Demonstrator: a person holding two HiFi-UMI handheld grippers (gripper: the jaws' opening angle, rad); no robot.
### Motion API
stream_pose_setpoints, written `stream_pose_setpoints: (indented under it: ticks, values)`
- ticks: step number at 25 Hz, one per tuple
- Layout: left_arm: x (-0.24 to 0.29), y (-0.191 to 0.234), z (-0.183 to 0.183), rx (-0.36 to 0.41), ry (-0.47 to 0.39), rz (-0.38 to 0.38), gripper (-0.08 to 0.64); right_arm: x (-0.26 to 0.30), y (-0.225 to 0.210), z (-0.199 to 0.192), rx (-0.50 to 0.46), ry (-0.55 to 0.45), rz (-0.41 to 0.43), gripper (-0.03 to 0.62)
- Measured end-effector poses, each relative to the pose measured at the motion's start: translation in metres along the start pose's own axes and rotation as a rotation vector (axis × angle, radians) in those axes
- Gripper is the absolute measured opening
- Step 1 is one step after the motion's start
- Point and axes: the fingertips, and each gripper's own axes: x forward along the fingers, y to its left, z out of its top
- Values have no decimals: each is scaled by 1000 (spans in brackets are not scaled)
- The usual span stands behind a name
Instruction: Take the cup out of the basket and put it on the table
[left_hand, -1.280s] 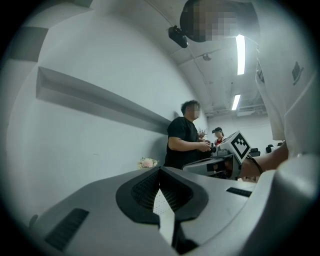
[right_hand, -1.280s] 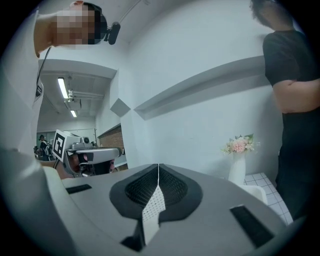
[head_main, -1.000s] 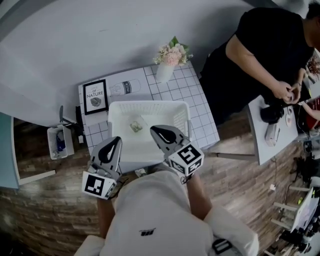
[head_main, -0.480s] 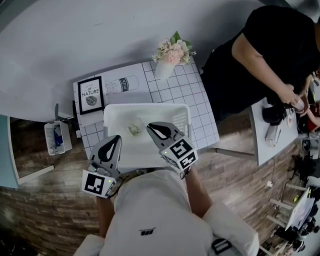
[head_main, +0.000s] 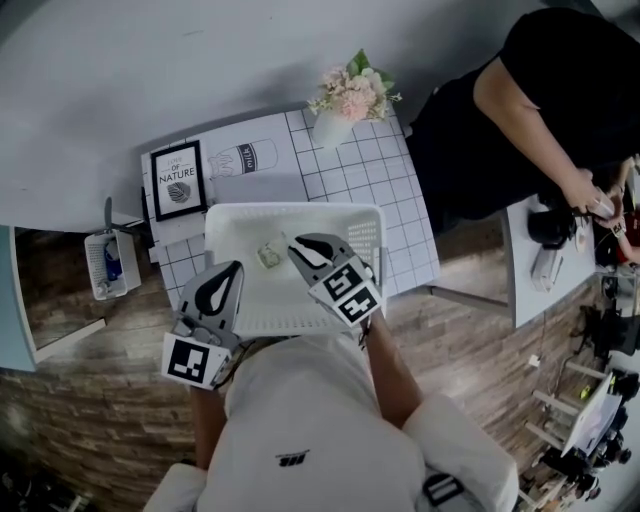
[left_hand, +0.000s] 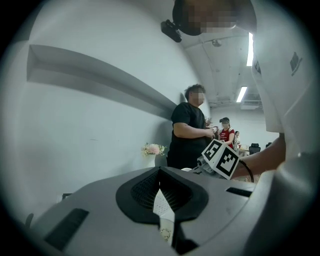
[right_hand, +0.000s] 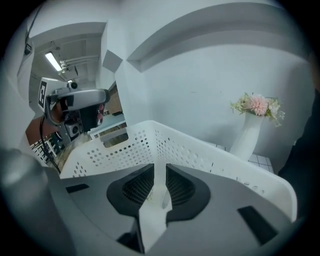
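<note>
A small pale patterned cup (head_main: 269, 253) sits on the floor of the white perforated basket (head_main: 240, 310), towards its back left. My right gripper (head_main: 296, 244) hangs over the basket's middle, its tips just right of the cup and its jaws a narrow slit apart with nothing between them. In the right gripper view the basket's wall (right_hand: 200, 155) curves round ahead. My left gripper (head_main: 232, 268) hovers at the basket's front left edge, shut and empty. Through its jaws the left gripper view shows a sliver of basket.
The basket stands on a white tiled table (head_main: 400, 200). Behind it are a framed picture (head_main: 178, 180), a lying milk bottle (head_main: 243, 157) and a vase of pink flowers (head_main: 335, 122). A person in black (head_main: 520, 120) works at another table (head_main: 545, 250) on the right. A small caddy (head_main: 105, 265) is at left.
My right gripper has moved forward and left over the basket, closer to the cup. The left gripper has stayed at the basket's front left edge.
</note>
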Motion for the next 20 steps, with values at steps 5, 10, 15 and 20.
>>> stream_pose_setpoints:
  ticks: [5,10,15,20]
  values:
    - [3,3,-2,6,7,-6,6,17,-3,-19,-4,85,10,75]
    - [11,4,-5,16,26,-9,6,35,-7,-36,11,147,41,87]
    - [17,5,-8,14,40,-9,6,55,-11,-54,25,196,74,95]
    - [22,9,-12,11,57,1,6,71,-21,-68,35,239,98,95]
